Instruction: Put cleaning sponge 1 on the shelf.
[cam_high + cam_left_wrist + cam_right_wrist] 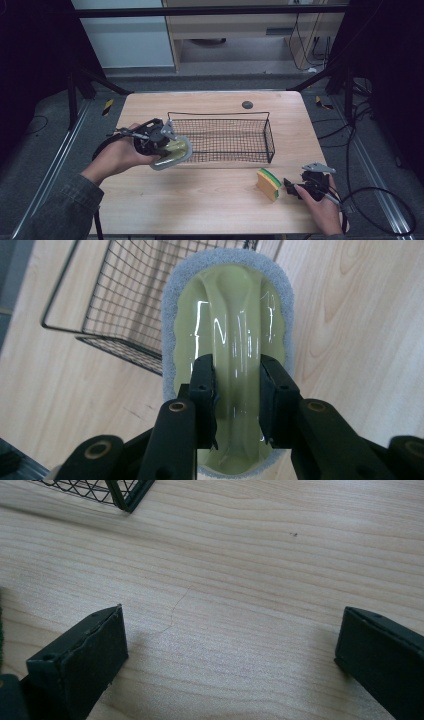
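Right gripper (290, 186) low on the table (210, 200) at the near right, jaws spread wide with bare wood between them, just beside an upright yellow-and-green sponge (268, 184). Left gripper (235, 405) held up off the table at the left, jaws pinching the raised middle ridge of a pale green scrubber (230, 330) with a grey pad rim, right at the near-left corner of the black wire basket (225, 135). Basket farther back at mid-table, small dark disc (247, 104) beyond it.
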{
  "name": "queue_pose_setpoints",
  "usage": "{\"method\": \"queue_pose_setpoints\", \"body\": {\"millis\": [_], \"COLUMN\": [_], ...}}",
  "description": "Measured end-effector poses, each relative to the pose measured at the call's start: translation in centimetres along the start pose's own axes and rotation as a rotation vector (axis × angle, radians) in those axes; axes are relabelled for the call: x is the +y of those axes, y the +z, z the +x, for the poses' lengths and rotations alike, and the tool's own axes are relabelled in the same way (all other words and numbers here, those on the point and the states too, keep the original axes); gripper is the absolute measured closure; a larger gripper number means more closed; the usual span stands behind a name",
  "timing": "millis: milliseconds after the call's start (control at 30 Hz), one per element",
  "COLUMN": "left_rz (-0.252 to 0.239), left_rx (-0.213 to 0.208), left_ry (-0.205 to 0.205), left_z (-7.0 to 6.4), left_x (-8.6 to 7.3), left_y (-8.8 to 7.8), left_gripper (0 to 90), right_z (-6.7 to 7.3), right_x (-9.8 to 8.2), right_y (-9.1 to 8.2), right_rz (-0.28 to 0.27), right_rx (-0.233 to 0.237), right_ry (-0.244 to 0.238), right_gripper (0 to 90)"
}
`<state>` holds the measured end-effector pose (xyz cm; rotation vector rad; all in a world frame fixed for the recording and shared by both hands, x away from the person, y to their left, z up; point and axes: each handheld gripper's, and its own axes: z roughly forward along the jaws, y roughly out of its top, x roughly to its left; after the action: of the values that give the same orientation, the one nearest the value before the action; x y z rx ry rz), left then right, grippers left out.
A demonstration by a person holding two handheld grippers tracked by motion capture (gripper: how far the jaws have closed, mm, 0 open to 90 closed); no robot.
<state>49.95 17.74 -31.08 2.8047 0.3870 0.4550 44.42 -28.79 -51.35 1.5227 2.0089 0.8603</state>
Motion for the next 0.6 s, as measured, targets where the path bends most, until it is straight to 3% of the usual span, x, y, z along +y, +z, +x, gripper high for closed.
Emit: {"method": "queue_pose_setpoints", "body": {"millis": [67,467,600], "left_rz": [-0.020,-0.040,-0.044], "left_rx": [0.005,0.051,0.062], "left_ry": [0.020,0.053,0.085], "left_z": [0.2,1.6,2.2], "left_x": [0.5,2.3,3.0], "left_y": [-0.1,-0.7,-0.6], "left_gripper": [70.6,70.7,70.6], "right_z": [0.0,0.0,0.0], "right_x": [0.0,0.0,0.0], "right_y": [0.0,0.0,0.0], "right_rz": [0.000,0.000,0.000], "right_rx": [0.000,-0.003,-0.003], "right_ry": [0.000,-0.003,-0.002], "right_gripper": [0.5,0.5,0.5]}}
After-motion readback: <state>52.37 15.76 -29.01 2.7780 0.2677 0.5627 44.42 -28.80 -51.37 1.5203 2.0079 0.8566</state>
